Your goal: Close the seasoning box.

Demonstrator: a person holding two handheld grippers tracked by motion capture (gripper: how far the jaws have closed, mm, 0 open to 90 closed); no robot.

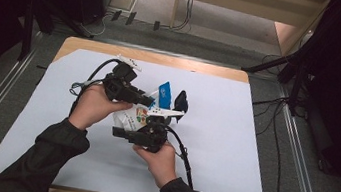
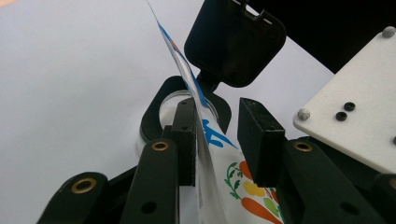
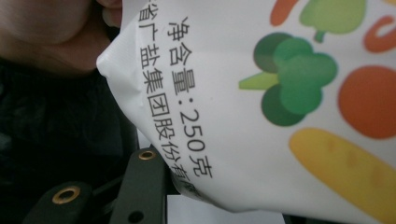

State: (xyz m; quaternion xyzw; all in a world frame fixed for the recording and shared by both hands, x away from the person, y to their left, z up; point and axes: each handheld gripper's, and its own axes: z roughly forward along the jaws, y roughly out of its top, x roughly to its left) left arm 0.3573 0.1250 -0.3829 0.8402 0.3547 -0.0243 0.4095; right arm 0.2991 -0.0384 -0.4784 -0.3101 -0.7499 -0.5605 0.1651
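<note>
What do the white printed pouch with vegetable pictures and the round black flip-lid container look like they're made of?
The white printed pouch looks like thin glossy plastic film: it creases and dents softly. The round black flip-lid container looks like moulded matte plastic, with a hinged lid standing open.

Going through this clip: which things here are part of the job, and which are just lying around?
In use:
printed pouch
black flip-lid jar
left tool, jaws either side of the pouch's edge
right tool, against the pouch

Lying about:
floor cables
wooden furniture

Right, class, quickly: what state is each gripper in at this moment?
Left gripper: open, jaws either side of the white printed pouch's top edge.
Right gripper: at the pouch; open or shut cannot be told.
</note>
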